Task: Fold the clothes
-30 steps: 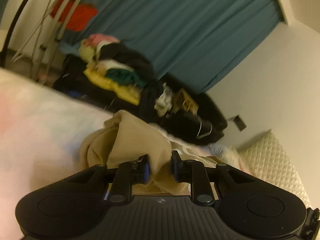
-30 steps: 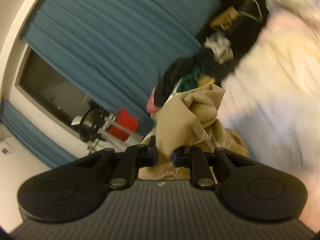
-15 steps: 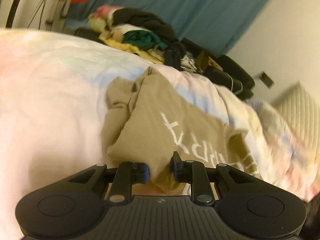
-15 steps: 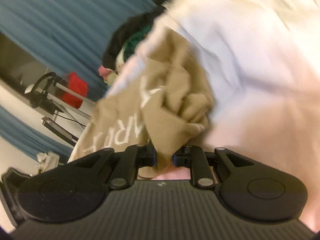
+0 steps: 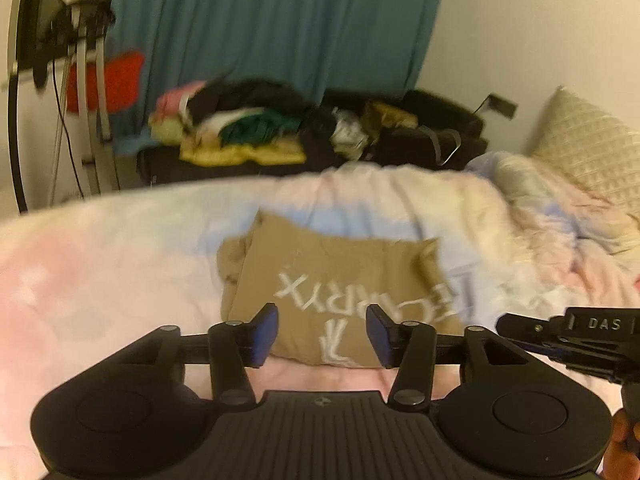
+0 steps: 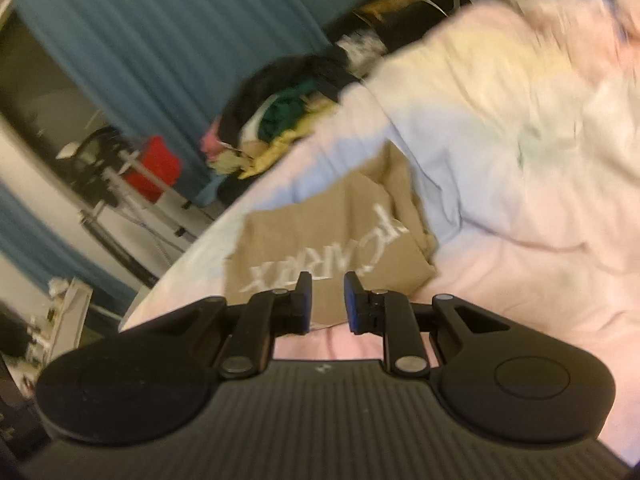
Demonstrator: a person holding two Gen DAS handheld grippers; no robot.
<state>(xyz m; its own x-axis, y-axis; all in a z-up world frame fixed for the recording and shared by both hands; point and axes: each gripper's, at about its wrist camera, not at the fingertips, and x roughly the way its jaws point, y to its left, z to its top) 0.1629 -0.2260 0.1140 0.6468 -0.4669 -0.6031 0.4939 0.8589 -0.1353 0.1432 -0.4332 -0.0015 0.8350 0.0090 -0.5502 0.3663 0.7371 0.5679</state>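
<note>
Shirt [image 5: 340, 292] folded on the bedspread [image 5: 120, 264], both grippers free of it.

Tan with white lettering, the shirt lies at frame center in the left view and center-left in the right view [image 6: 332, 240]. Left gripper [image 5: 322, 336] sits at lower center, jaws wide apart, empty. Right gripper [image 6: 325, 300] has jaws apart by a narrower gap, holding nothing; it also shows at the left view's right edge [image 5: 568, 332]. A clothes pile [image 5: 248, 124] lies before the blue curtain [image 5: 280, 24] in the upper frame.

Left gripper [image 5: 322, 334] spread wide, right gripper [image 6: 325, 300] slightly parted
</note>
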